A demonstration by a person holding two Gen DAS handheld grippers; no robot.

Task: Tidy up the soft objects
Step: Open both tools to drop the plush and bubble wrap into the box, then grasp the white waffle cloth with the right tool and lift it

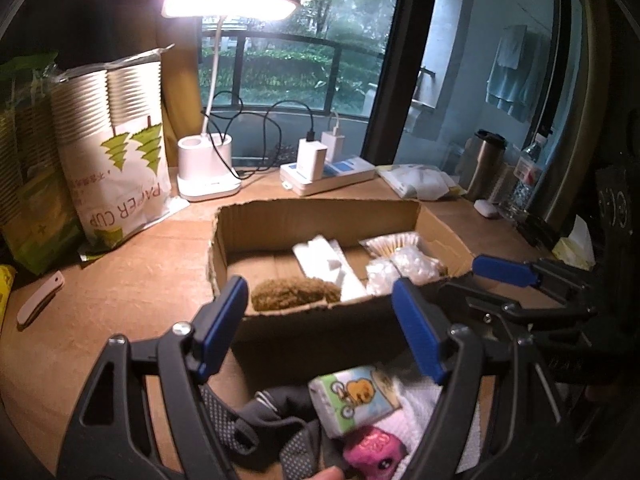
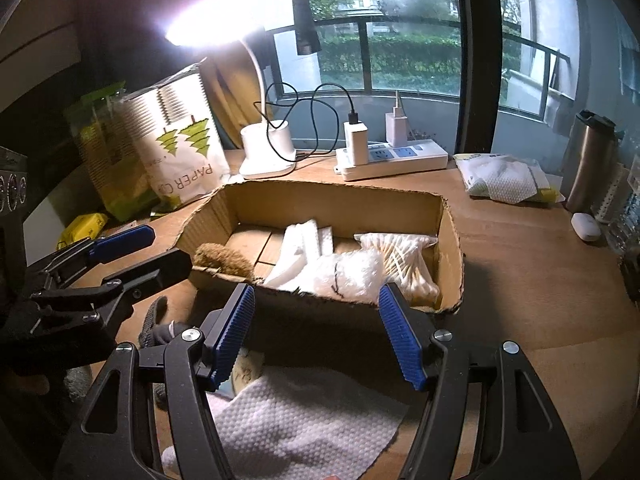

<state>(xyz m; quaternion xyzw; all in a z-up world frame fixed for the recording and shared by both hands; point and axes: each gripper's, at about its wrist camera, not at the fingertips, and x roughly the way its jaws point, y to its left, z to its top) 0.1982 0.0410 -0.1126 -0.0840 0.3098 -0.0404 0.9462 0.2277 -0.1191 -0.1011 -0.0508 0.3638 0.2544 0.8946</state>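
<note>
Left gripper (image 1: 320,326): jaws spread wide, nothing between them — held over the near wall of the cardboard box (image 1: 320,216).
Right gripper (image 2: 316,332): also wide apart and empty, just before the box's near edge.
Below the left gripper: tissue pack (image 1: 354,400) with a cartoon print, pink plush toy (image 1: 374,454), grey dotted glove (image 1: 276,420), all on the table in front of the box.
Below the right gripper: white textured cloth (image 2: 304,428) lying flat.
Inside the box: brown furry item (image 2: 224,260), white folded sheets (image 2: 298,248), bubble wrap (image 2: 348,274), bag of cotton swabs (image 2: 404,260).
Behind the box: desk lamp (image 2: 266,152) — lit; power strip (image 2: 392,158); paper cup bag (image 1: 120,152).
</note>
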